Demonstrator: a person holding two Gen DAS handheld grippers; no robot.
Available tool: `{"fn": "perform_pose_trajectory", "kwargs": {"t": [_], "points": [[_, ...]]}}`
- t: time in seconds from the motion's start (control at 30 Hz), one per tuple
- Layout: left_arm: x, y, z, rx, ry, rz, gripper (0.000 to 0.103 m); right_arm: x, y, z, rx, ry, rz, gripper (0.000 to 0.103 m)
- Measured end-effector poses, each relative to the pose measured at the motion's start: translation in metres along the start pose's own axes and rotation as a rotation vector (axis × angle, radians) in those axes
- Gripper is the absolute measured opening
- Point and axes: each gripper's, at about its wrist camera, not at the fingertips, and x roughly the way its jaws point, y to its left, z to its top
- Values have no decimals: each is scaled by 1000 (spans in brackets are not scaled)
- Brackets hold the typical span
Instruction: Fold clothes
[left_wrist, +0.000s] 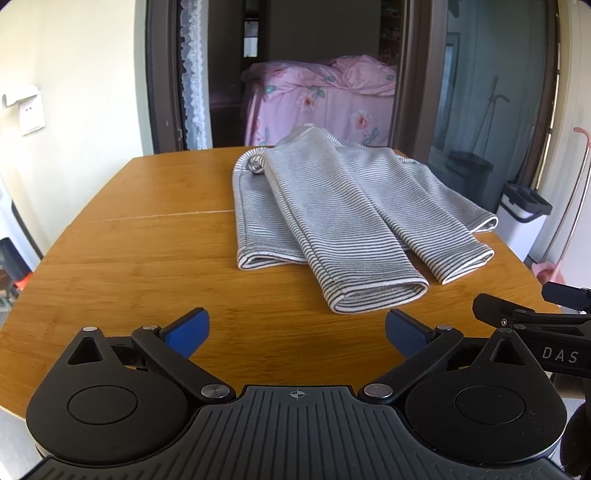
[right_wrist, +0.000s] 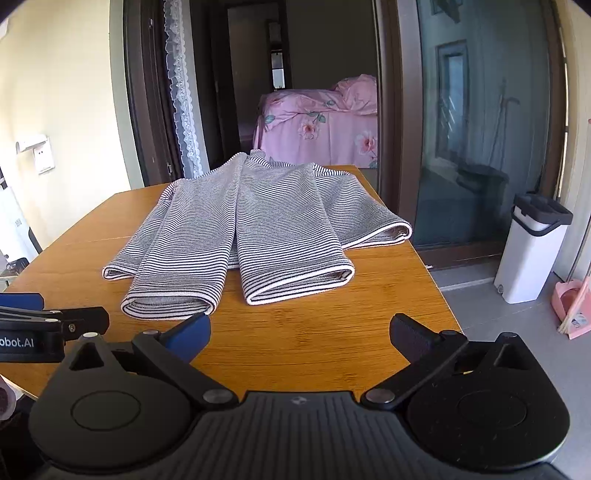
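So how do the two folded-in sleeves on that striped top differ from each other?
The left sleeve reaches nearer the table's front edge than the right sleeve. The left sleeve runs slanted, angling left toward its cuff, while the right sleeve lies straighter. At their cuffs the left sleeve is apart from the right sleeve, though higher up they touch. Both are grey-striped, lie flat on the top's body, with open cuffs facing the tools.

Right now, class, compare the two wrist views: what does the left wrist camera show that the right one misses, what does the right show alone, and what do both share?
Only the left view shows the left claw head-on, open, and the table's left side. Only the right view shows the right claw head-on, open, the grey floor and the whole white bin. Both share the striped top, its sleeves folded in, the table, and the pink bed beyond.
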Motion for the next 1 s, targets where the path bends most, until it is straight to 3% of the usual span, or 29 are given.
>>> {"fn": "perform_pose_trajectory", "kwargs": {"t": [1.0], "points": [[10,-3,-1,-32,42,-31,103,14,4,-1,27,26,-9,103]]}}
